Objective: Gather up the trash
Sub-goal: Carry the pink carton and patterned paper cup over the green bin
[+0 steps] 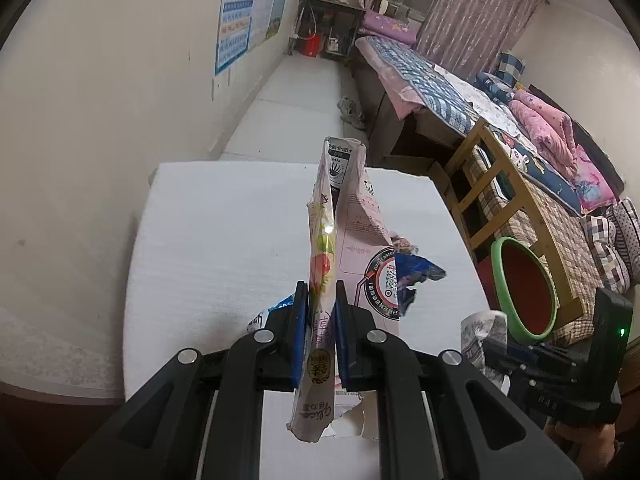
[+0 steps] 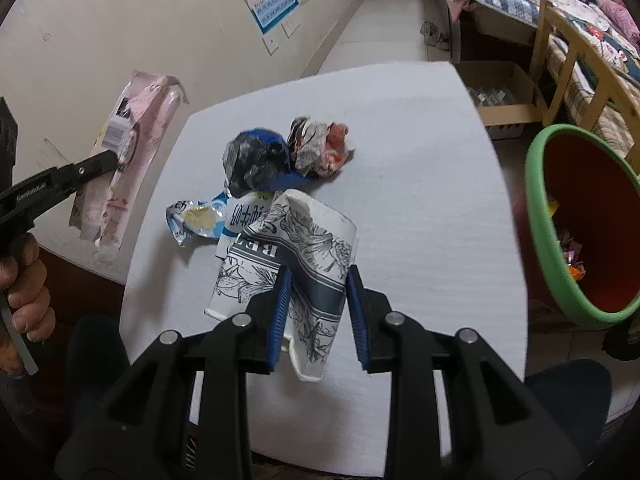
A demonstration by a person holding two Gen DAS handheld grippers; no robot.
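Note:
My left gripper (image 1: 322,308) is shut on a flattened pink carton (image 1: 344,220) and holds it upright above the white table (image 1: 224,240); the carton also shows in the right wrist view (image 2: 128,152), lifted at the left. My right gripper (image 2: 318,296) is shut on a crumpled white paper cup (image 2: 296,252) with dark flower print, above the table (image 2: 432,184). On the table lie a blue-black crumpled wrapper (image 2: 256,160), a crumpled paper ball (image 2: 320,144) and a foil wrapper (image 2: 196,220). A bin with a green rim (image 2: 536,208) and red inside stands at the right, with scraps in it.
A wooden chair (image 1: 504,208) and a bed (image 1: 460,92) with quilts stand right of the table. A cardboard box (image 2: 500,92) sits on the floor beyond the table. A wall with posters (image 1: 240,20) runs along the left.

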